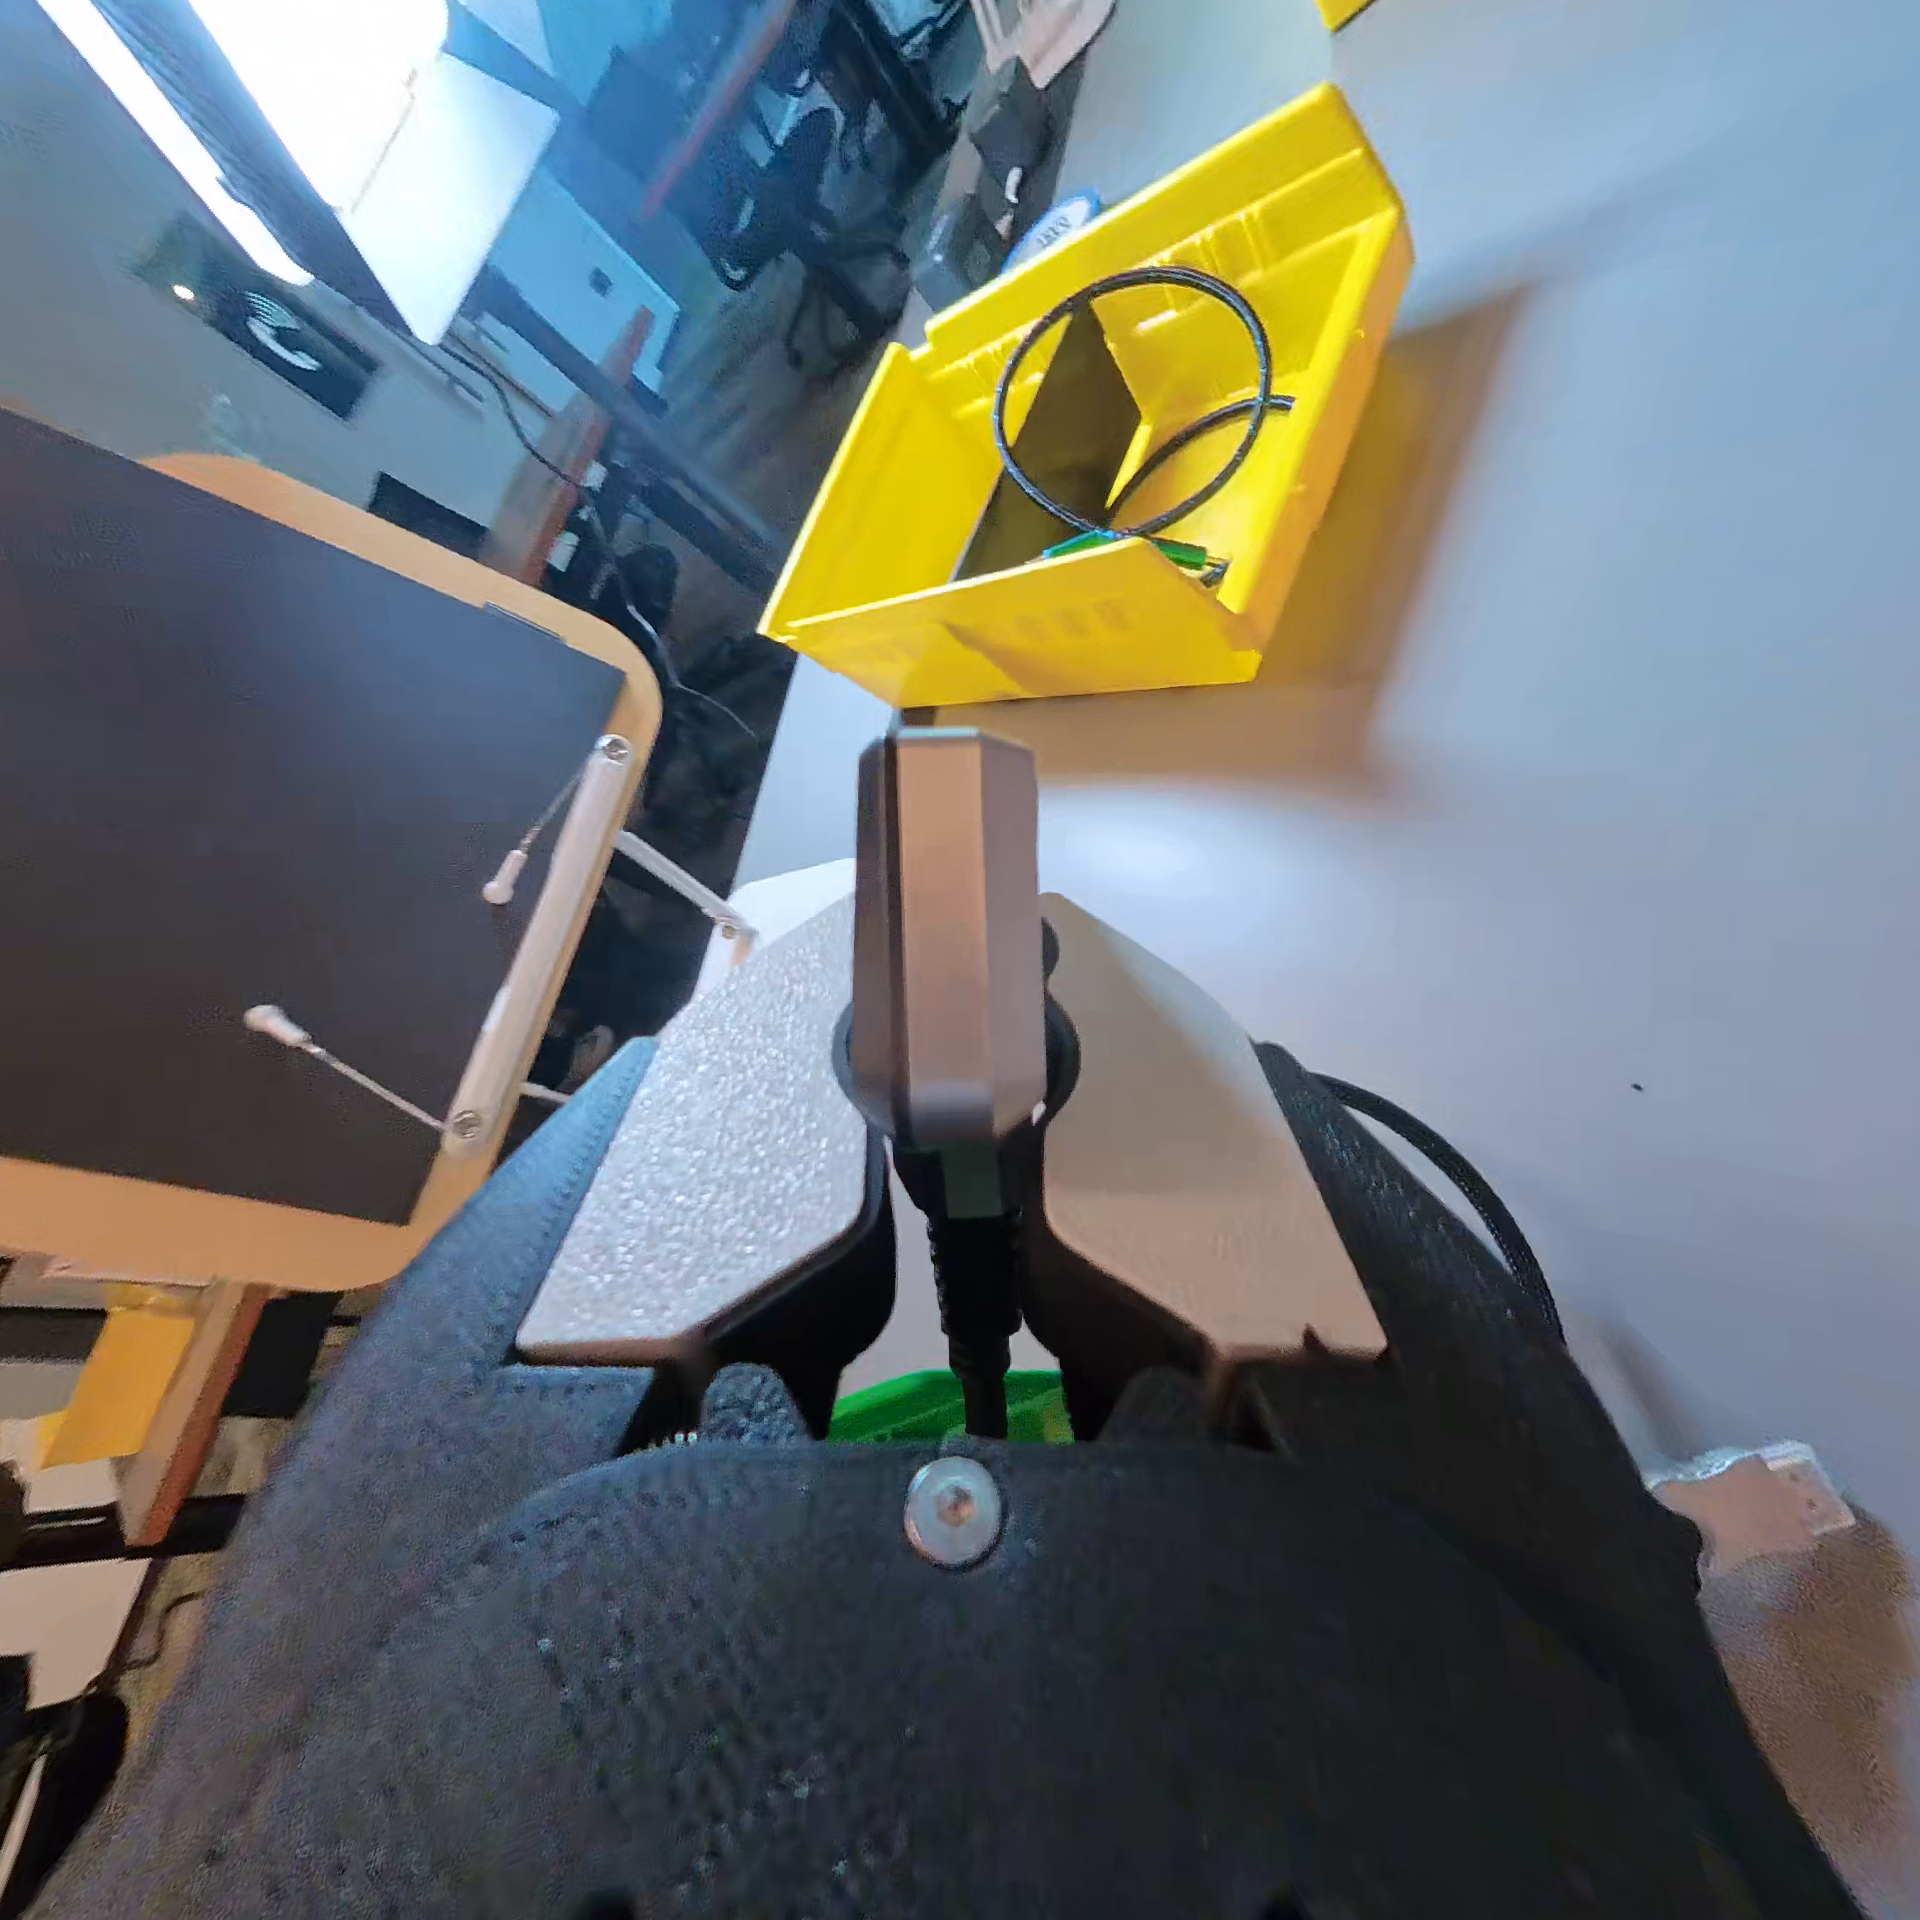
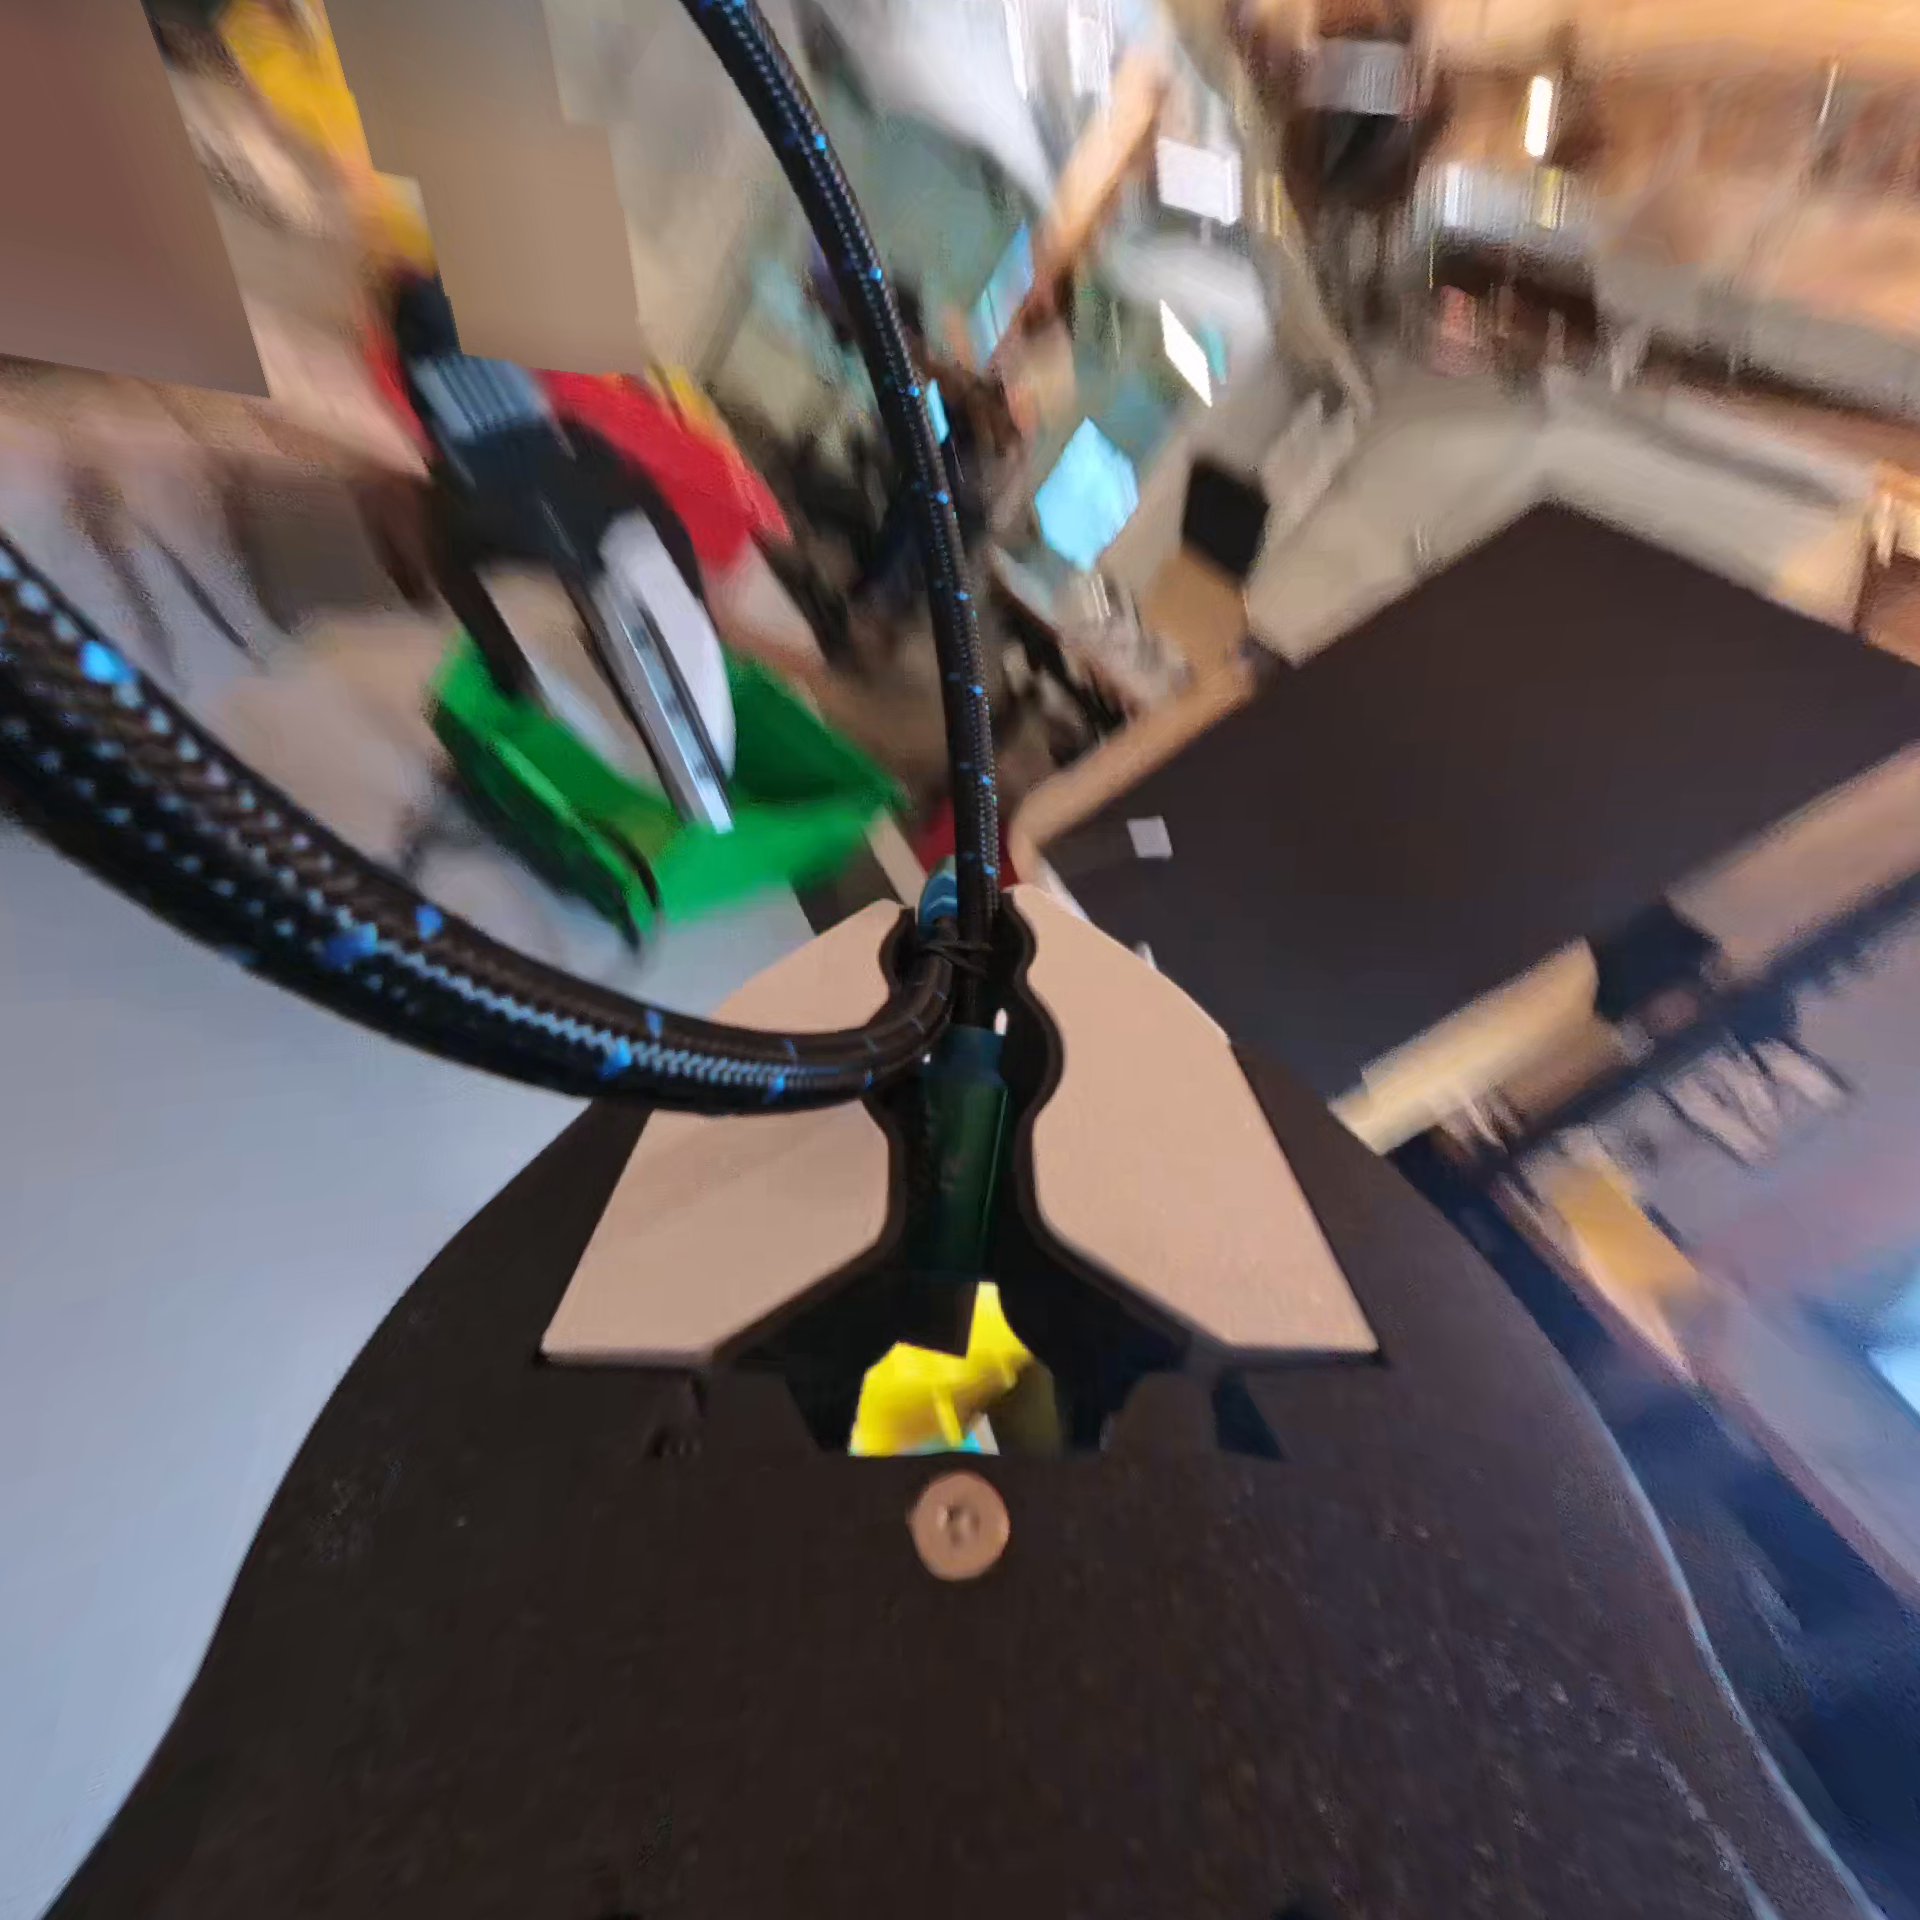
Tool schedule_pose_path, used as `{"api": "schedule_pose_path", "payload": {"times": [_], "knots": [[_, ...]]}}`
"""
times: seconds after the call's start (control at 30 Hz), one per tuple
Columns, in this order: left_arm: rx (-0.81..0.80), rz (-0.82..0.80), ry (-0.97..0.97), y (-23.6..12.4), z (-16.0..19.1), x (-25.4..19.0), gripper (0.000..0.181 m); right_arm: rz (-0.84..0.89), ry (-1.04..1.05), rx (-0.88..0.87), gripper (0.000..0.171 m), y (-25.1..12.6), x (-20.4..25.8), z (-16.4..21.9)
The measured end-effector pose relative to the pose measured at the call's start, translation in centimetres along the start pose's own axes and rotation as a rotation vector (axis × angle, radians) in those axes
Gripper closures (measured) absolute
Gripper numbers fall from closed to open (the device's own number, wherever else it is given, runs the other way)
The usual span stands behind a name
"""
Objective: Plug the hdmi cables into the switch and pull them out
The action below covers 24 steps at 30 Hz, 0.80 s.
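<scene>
In the left wrist view my left gripper (image 1: 951, 1039) is shut on the grey HDMI switch (image 1: 951, 894), which stands upright between the fingers. A black plug (image 1: 971, 1195) sits in the switch's near end and its cable runs down towards me. In the right wrist view my right gripper (image 2: 961, 935) is shut on a black-and-blue braided HDMI cable (image 2: 914, 416). Its dark connector (image 2: 961, 1143) lies between the fingers, pointing towards me, and the cable loops away to the left (image 2: 312, 904). The left gripper (image 2: 582, 623) shows blurred at the upper left.
A yellow bin (image 1: 904, 499) holding a coiled black cable (image 1: 1236, 343) stands on the white table (image 1: 1558, 831), ahead of the left gripper. A green bin (image 2: 748, 821) sits below the left gripper. A black chair with a wooden rim (image 1: 260, 831) stands off the table's edge.
</scene>
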<state>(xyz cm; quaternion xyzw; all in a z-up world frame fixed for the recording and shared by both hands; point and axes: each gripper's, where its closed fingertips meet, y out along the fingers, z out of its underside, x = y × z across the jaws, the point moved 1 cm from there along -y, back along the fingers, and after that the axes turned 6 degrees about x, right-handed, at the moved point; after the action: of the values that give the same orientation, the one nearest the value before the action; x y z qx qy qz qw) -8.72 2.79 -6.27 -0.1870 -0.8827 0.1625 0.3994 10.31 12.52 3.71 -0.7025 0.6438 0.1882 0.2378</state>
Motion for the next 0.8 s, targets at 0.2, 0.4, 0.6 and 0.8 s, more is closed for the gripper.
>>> {"api": "schedule_pose_path", "payload": {"times": [0.2,0.4,0.6,0.8], "knots": [[-0.079,-0.103,-0.03,-2.9,-1.7,2.0,0.157,0.221,-0.045,0.993,0.157,-0.4,-3.9,19.2],[-0.083,-0.11,-0.038,-3.0,-1.8,2.2,0.158,0.089,-0.001,1.294,0.104,-0.5,-0.9,26.2],[-0.079,-0.097,-0.058,-2.4,-1.6,2.0,0.158,-0.116,0.177,0.997,0.093,0.1,2.0,19.7],[-0.055,-0.056,-0.043,-1.0,-1.6,0.9,0.158,-0.191,0.162,0.885,0.115,1.8,3.6,17.2]]}}
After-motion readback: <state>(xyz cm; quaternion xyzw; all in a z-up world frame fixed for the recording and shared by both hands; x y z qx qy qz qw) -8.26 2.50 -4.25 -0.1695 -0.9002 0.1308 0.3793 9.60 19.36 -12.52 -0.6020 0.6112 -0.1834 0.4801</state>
